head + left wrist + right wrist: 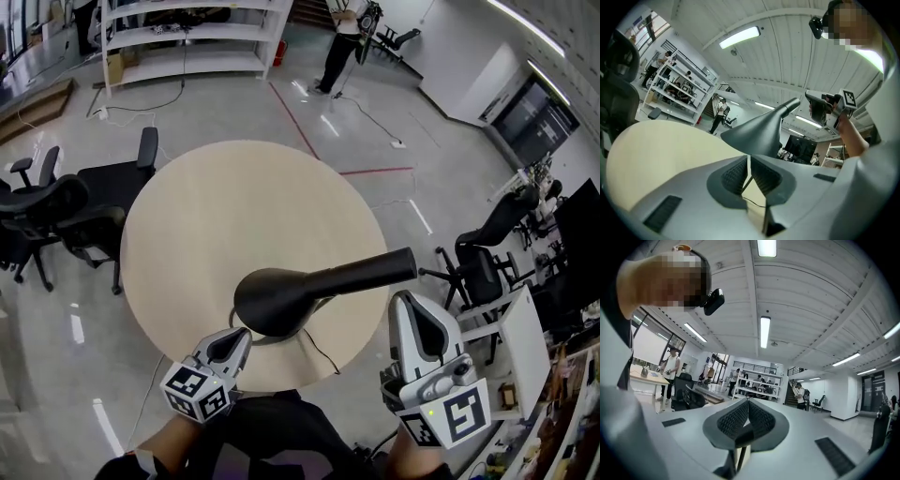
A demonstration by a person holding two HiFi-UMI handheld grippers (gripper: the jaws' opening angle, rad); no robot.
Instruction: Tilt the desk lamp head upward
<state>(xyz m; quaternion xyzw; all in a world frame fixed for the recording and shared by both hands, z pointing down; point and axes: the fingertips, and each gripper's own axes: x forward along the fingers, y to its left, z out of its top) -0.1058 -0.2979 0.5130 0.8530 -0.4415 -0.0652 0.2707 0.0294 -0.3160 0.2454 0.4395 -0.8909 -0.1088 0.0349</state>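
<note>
A black desk lamp stands near the front edge of a round beige table (216, 216). Its cone-shaped head (277, 300) faces downward, and its neck (375, 267) runs out to the right. My left gripper (242, 336) sits just below and left of the head, shut with nothing between its pads. In the left gripper view the lamp head (759, 133) looms right above the closed left gripper (749, 161). My right gripper (405, 300) is off the table's right edge, below the neck's end, apart from the lamp. It points up into the room, and the right gripper (748, 404) is shut and empty.
A thin black cable (323, 356) trails from the lamp over the table's front edge. Black office chairs (56, 220) stand at the left and another chair (487, 248) at the right. White shelving (187, 37) and a standing person (342, 42) are far back.
</note>
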